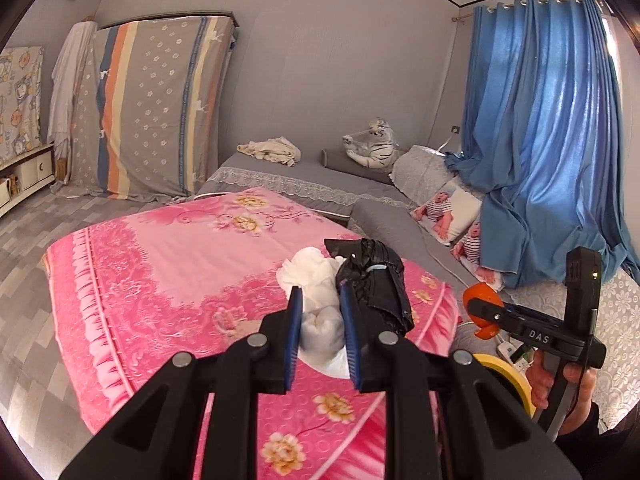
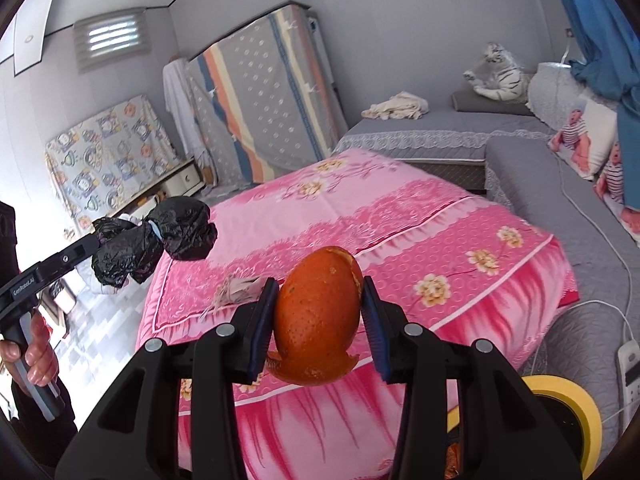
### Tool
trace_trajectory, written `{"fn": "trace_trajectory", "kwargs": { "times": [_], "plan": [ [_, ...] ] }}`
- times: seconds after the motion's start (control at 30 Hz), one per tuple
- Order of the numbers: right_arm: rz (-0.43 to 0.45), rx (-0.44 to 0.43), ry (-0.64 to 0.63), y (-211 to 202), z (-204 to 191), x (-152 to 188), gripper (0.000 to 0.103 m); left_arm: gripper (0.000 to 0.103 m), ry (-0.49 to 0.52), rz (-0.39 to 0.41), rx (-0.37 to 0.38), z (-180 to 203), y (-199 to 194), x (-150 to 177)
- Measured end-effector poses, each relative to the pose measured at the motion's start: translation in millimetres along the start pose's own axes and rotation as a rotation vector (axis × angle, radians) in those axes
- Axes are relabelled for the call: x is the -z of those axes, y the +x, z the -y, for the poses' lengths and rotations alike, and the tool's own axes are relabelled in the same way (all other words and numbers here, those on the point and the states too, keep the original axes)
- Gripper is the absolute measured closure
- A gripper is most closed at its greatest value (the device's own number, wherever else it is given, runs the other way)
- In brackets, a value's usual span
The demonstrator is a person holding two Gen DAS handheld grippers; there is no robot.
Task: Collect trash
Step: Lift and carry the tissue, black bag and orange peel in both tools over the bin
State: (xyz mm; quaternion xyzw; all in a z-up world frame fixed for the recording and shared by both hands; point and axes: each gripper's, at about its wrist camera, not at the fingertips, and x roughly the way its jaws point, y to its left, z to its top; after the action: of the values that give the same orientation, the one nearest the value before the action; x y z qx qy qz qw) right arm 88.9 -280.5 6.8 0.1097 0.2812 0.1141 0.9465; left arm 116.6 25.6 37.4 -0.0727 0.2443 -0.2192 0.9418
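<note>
Trash is already in both our grippers, held up over the pink blanket (image 2: pixel 400 220). Only the right view shows a dried scrap (image 2: pixel 236 289) lying just left of its fingers. Left gripper (image 1: pixel 322 334) is clamped on a white tissue wad (image 1: pixel 320 312) with a black bag (image 1: pixel 372 280) bunched alongside; right gripper (image 2: pixel 320 320) pinches the orange peel (image 2: pixel 316 316).

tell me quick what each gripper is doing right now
Left gripper: shut on a white tissue wad, with a black plastic bag bunched against it.
Right gripper: shut on an orange peel.
</note>
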Motion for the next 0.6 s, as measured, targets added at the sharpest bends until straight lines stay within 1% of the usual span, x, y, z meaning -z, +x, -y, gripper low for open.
{"fn": "trace_trajectory", "kwargs": {
  "times": [0.23, 0.6],
  "plan": [
    [0.043, 0.036, 0.047, -30.1, 22.0, -2.6, 0.064, 0.085, 0.062, 0.015, 0.039, 44.0, 2.9, -4.6],
    [0.129, 0.132, 0.121, -82.7, 60.6, 0.0, 0.064, 0.085, 0.173, 0.024, 0.155, 111.5, 13.6, -5.5]
  ]
}}
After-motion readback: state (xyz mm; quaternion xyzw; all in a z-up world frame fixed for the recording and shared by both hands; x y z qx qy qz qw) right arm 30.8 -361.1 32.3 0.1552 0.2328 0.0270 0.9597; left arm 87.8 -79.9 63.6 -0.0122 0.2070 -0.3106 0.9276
